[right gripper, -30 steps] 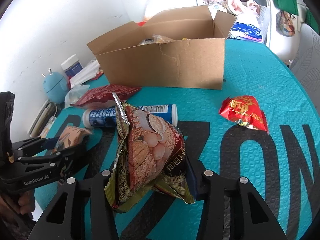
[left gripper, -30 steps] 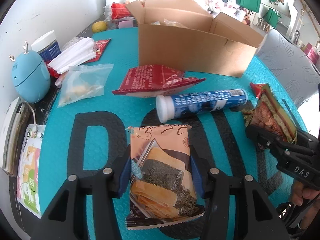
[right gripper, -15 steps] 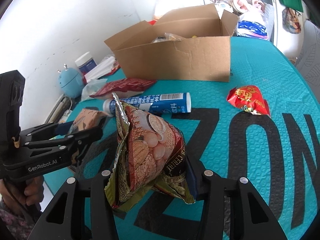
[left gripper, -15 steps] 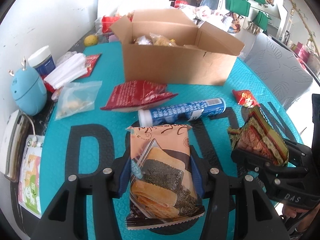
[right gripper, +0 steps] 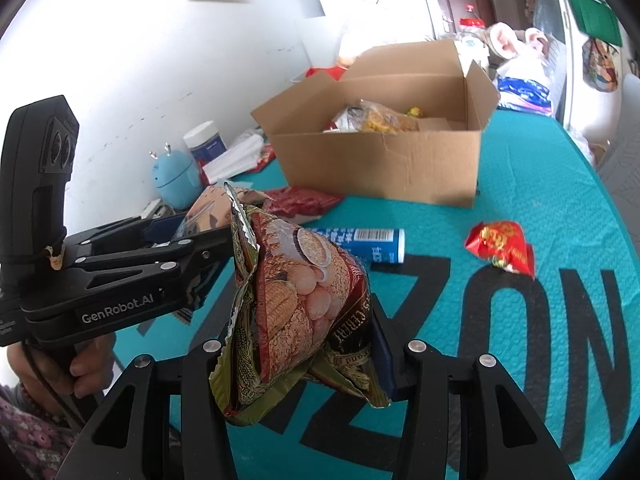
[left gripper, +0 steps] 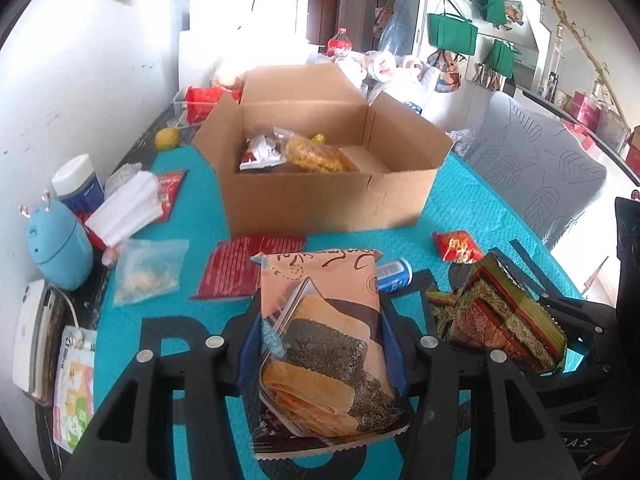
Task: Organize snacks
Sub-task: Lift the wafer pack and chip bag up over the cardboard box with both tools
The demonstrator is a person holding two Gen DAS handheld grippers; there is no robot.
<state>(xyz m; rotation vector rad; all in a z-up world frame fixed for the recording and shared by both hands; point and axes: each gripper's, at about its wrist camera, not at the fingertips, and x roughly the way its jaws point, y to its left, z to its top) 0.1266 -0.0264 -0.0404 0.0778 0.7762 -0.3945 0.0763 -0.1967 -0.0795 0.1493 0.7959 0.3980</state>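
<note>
My left gripper [left gripper: 320, 344] is shut on an orange seaweed-cracker packet [left gripper: 320, 340], held above the teal mat. My right gripper [right gripper: 308, 344] is shut on a brown and gold cereal-snack bag [right gripper: 296, 304], also lifted; that bag shows at the right of the left wrist view [left gripper: 496, 316]. The left gripper shows at the left of the right wrist view [right gripper: 192, 236]. An open cardboard box [left gripper: 328, 200] with several snacks inside stands ahead, also in the right wrist view [right gripper: 380, 164]. On the mat lie a red flat packet [left gripper: 240, 264], a blue tube [right gripper: 360, 244] and a small red packet [right gripper: 500, 248].
At the left edge stand a blue egg-shaped gadget [left gripper: 60, 248], a white-lidded jar [left gripper: 76, 184], white napkins [left gripper: 124, 208] and a clear zip bag [left gripper: 148, 276]. A lemon [left gripper: 168, 138] lies behind the box. A grey chair [left gripper: 532, 176] is at the right.
Both grippers have risen with their packets and tilted up; the box's inside has come into sight. The two grippers are closer together.
</note>
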